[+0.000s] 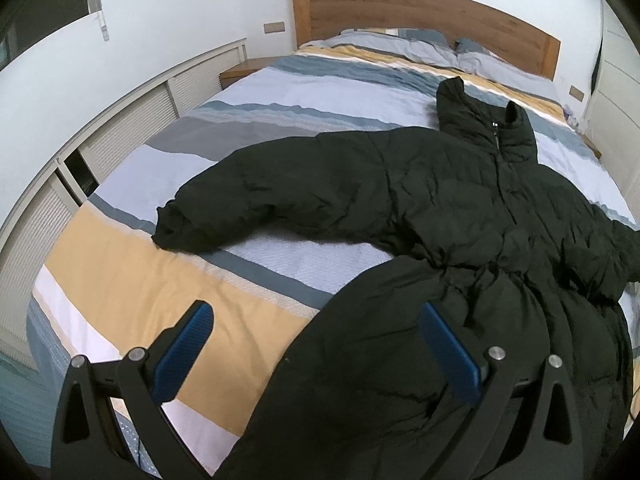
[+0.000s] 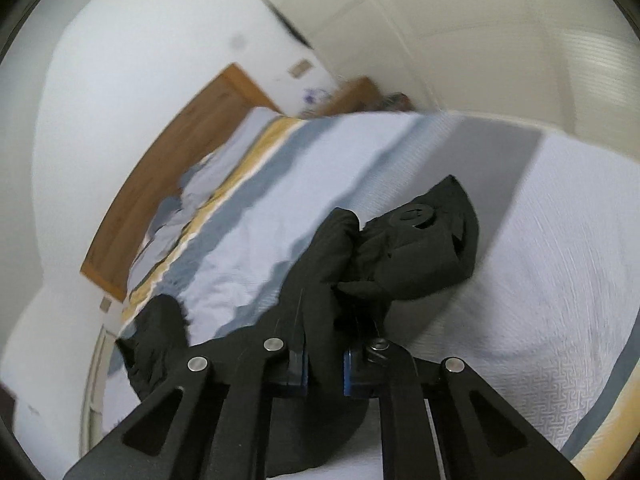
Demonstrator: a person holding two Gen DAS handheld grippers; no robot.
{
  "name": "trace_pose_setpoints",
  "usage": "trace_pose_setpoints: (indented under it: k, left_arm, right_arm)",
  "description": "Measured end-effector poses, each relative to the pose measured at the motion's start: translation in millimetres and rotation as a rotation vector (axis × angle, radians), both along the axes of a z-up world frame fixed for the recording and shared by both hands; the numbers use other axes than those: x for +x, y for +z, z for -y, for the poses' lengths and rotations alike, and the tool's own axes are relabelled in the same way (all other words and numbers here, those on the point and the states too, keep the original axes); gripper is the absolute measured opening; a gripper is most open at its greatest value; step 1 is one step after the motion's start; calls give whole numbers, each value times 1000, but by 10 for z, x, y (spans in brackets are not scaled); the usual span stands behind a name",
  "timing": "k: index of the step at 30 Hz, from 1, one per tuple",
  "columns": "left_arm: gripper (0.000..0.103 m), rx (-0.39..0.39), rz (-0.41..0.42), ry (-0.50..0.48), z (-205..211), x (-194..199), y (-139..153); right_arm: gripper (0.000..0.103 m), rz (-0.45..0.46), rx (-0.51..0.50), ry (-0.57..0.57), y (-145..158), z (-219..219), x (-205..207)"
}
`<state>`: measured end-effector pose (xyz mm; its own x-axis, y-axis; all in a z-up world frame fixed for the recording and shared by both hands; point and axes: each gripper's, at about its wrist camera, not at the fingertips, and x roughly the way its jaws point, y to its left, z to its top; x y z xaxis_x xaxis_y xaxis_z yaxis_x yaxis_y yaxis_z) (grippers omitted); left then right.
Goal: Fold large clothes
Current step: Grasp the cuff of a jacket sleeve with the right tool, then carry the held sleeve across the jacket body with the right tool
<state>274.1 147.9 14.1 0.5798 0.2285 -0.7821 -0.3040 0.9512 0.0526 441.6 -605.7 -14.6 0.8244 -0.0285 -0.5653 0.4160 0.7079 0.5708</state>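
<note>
Coat (image 1: 460, 208) flat on bed (image 1: 248, 120), collar toward headboard (image 1: 400, 12); pillows (image 1: 400, 40) before headboard.

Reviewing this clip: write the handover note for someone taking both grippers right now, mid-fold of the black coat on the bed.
Left gripper: open, holding nothing, poised over the coat's lower hem.
Right gripper: shut on the black coat, pinching the fabric of one sleeve; the cuff bunches just beyond the fingers.
Coat: spread face up on the striped bedspread, zipped, collar towards the headboard; the other sleeve lies stretched out flat.
Done: coat laid out, one sleeve gripped.
Left: no fold shows yet. Probably bring the gripped sleeve across the chest, then the other sleeve, then fold the body.
</note>
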Motion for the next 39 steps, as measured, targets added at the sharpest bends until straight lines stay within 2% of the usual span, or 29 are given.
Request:
trace_pose_setpoints:
  k: [4,8,14,19,24,31,37,38,39]
  left_arm:
    - [103,-17,20,8,-90,-76,23]
    - [103,-25,39,18,-195,-159,27]
    - [103,-47,61,16,-326,-238,29]
    - [103,-48,68,12,-424,-231,35]
    - [103,-45,65,6,-499,-210,20]
    - [103,-39,60,7,-555,-158,-44]
    - [103,-18,75,-13,-456,-137,-6]
    - [103,-30,76,-21,-430,-127,17]
    - [103,-36,74,-28,-412,-115,35]
  right_arm:
    - [11,30,-134,100,450,-492,91]
    - [11,74,-224,234,762,-1106,194]
    - [11,83,-327,436,930,-2147,388]
    - [11,48,-391,585,740,-3000,506]
    - [11,-16,-455,703,415,-3803,604]
    - [12,-100,-505,839,-68,-4515,484]
    - [24,-177,-547,936,-387,-4756,296]
    - [30,-177,-551,954,-407,-4786,248]
    - [44,-180,-545,984,-412,-4816,233]
